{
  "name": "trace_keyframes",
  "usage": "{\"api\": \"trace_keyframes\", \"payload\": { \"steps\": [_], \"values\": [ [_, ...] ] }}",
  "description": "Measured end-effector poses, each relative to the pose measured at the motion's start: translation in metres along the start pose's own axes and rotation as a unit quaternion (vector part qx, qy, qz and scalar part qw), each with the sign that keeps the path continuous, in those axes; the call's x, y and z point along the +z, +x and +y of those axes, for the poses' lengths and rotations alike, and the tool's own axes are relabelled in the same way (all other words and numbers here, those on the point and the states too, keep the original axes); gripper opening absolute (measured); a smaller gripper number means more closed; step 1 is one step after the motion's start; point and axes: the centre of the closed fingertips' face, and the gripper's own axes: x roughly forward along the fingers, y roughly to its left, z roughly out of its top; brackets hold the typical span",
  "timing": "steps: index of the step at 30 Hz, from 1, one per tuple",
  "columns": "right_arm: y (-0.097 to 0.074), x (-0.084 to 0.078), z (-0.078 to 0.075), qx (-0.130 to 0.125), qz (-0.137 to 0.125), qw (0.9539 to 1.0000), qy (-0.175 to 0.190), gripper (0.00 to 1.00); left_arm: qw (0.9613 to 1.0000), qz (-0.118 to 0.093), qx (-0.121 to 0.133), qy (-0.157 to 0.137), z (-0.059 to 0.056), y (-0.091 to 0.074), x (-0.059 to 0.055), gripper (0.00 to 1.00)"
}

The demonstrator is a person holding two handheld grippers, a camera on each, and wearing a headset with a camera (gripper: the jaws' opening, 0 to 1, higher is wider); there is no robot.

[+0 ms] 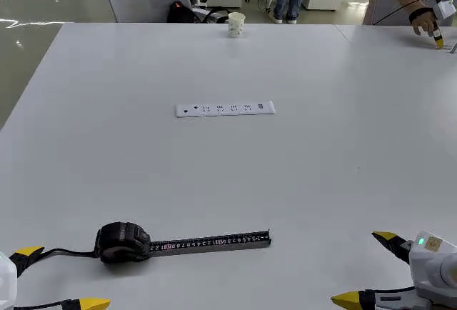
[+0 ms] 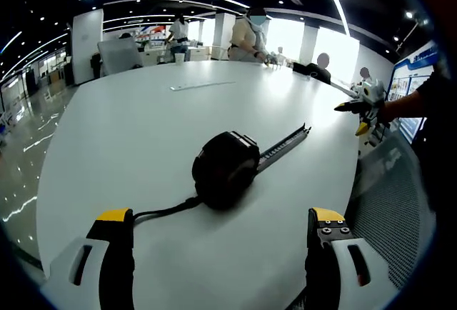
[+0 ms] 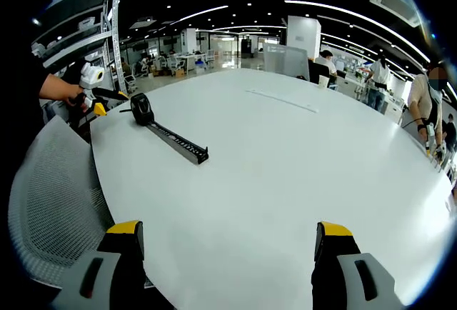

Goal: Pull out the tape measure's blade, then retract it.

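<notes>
Tape measure point(image 1: 123, 242): near side of power strip point(image 1: 225, 108), slightly left, blade point(image 1: 214, 242) partly out | left gripper point(image 1: 61, 276), right gripper point(image 1: 365, 267): spread, empty | case point(image 2: 225, 169) likely hard: clamp sides; blade thin, springy: pinch end hook point(image 1: 268, 238)

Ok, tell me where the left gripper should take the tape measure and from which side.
Grip the black case, not the blade. Come from its strap end, which the open left gripper faces; the blade leaves the far side, so both flanks look free for the jaws.
</notes>
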Motion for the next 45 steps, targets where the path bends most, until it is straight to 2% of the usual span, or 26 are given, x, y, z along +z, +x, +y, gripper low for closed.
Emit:
{"api": "trace_keyframes", "payload": {
  "steps": [1,2,5,7,10,13,18,28,31,33,35,45],
  "values": [
    [0.000,0.000,0.000,0.001,0.006,1.0000,0.000,0.99,0.9998,0.013,0.013,0.007,0.005,0.001,-0.003,0.99],
    [0.001,0.000,0.000,0.004,0.008,1.0000,0.001,0.99,0.9997,0.015,0.019,0.009,0.006,0.001,-0.002,0.99],
    [0.003,0.000,-0.001,0.012,0.017,0.9998,0.000,0.99,0.9997,0.008,0.018,0.013,0.005,0.002,0.003,0.99],
    [0.004,0.002,-0.002,0.014,0.019,0.9997,-0.003,0.99,0.9994,0.013,0.024,0.023,0.007,0.003,0.005,0.99],
    [0.006,0.005,-0.004,0.016,0.028,0.9994,-0.015,0.99,0.9998,0.010,0.017,0.004,0.003,0.005,0.009,0.99],
    [0.009,0.013,-0.006,0.022,0.027,0.9992,-0.022,0.99,0.9998,0.005,0.018,-0.007,0.002,0.008,0.013,0.99],
    [0.013,0.017,-0.001,0.040,0.036,0.9981,-0.030,0.99,0.9995,0.000,0.030,-0.005,0.000,0.013,0.017,0.99],
    [0.024,0.022,0.000,0.056,0.048,0.9960,-0.050,0.99,0.9991,0.008,0.042,0.001,-0.009,0.028,0.021,0.99],
    [0.028,0.021,0.006,0.069,0.059,0.9939,-0.063,0.99,0.9989,0.011,0.046,-0.007,-0.011,0.032,0.022,0.99],
    [0.031,0.020,0.008,0.075,0.066,0.9919,-0.078,0.99,0.9983,0.005,0.058,-0.007,-0.010,0.034,0.026,0.99],
    [0.034,0.017,0.007,0.080,0.079,0.9888,-0.098,0.99,0.9981,-0.002,0.058,-0.019,-0.012,0.036,0.031,0.99],
    [0.047,0.031,0.003,0.102,0.091,0.9838,-0.116,0.99,0.9972,-0.017,0.066,-0.030,-0.016,0.048,0.047,0.99]
  ]
}}
